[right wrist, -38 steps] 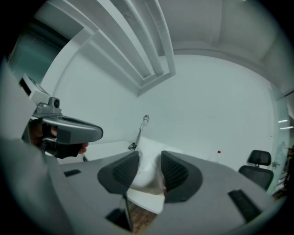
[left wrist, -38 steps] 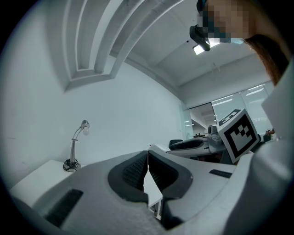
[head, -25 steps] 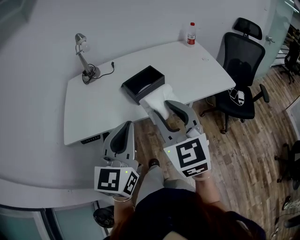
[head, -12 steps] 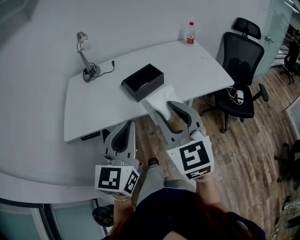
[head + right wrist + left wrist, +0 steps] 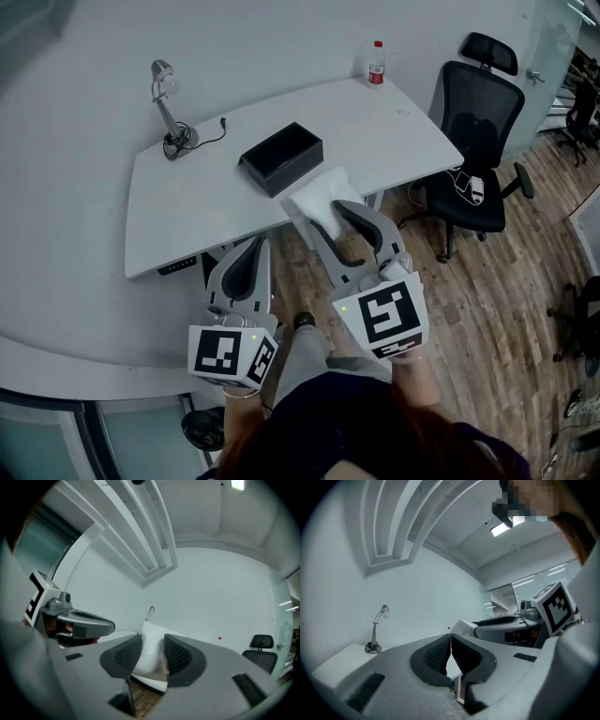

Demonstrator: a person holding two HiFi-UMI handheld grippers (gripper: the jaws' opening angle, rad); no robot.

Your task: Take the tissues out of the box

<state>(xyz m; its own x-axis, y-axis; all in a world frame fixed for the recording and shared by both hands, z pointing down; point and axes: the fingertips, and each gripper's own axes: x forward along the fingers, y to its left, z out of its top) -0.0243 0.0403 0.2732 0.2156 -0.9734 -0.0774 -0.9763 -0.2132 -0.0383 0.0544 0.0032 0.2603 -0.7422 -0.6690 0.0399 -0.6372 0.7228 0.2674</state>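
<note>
Counted: one white desk (image 5: 187, 216), carrying one black box (image 5: 281, 157), one desk lamp (image 5: 169, 103) and one bottle (image 5: 376, 63). One bundle of tissues (image 5: 317, 199). Two grippers: one left gripper (image 5: 249, 255), one right gripper (image 5: 328, 217). One black office chair (image 5: 473, 150) fully visible. Further chairs at the right edge are cut off, so their number is undetermined.

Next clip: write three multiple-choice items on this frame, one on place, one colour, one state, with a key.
1. Where on the white desk is the red-capped clear plastic bottle? A far right corner B near left corner C centre
2. The open rectangular box is A white B black C brown
3. The right claw is A open and empty B shut on the white tissue stack C out of view
Key: 1A, it stands at the back right edge; 2B, its walls are black; 3B, it pinches the tissues.
</note>
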